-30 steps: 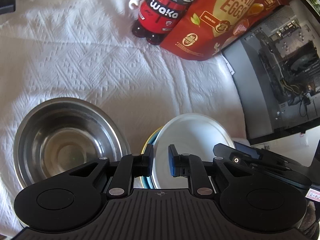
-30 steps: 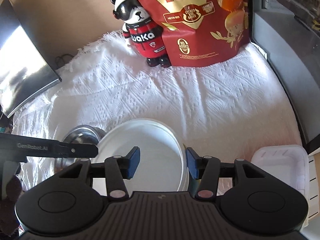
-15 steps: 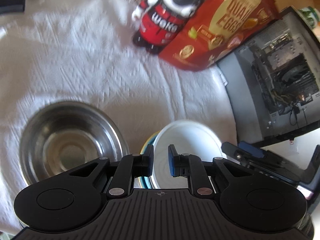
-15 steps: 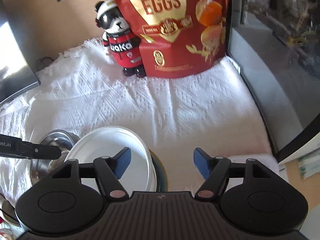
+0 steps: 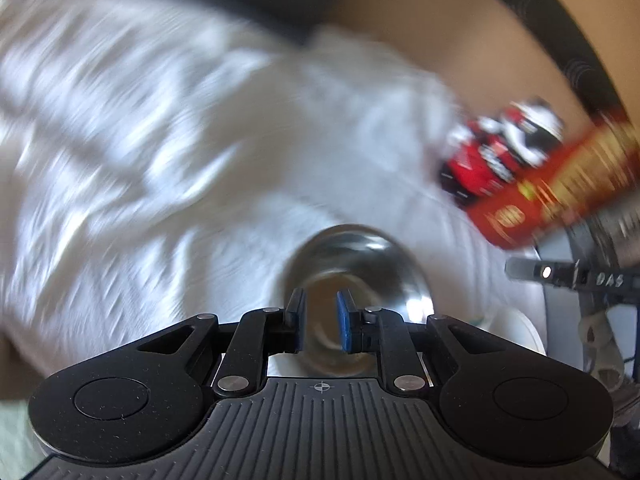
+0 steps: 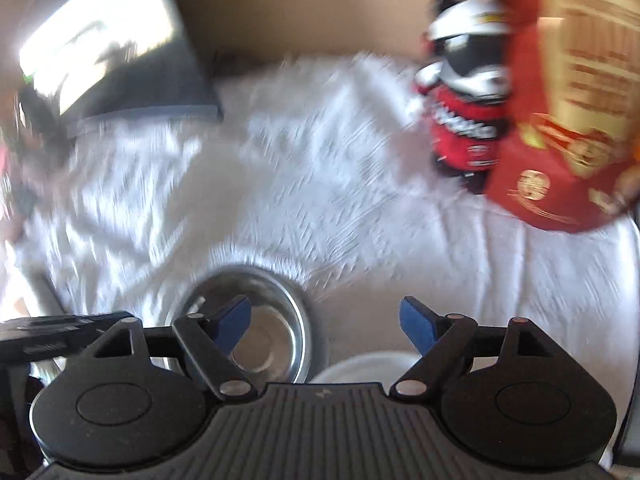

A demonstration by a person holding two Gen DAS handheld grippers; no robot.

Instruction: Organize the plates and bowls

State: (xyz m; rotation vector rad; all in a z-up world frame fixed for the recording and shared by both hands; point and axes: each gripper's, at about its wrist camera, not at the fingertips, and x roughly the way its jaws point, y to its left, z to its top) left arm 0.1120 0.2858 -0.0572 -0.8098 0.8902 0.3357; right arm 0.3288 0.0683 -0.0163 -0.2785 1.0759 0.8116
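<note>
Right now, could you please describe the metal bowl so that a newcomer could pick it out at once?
Start from the white textured cloth that covers the table. On its near part, beside a white plate, sits the steel bowl. It is the only shiny, mirror-like round dish; its neighbour is matte white.

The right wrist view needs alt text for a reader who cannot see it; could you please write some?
The right gripper, its blue-padded jaws opening with nothing between them, hangs over a white textured cloth beside a steel bowl, with a white plate's rim at the bottom edge. Behind stand a red and black bear figurine and a red snack bag; the picture is motion-blurred.
</note>
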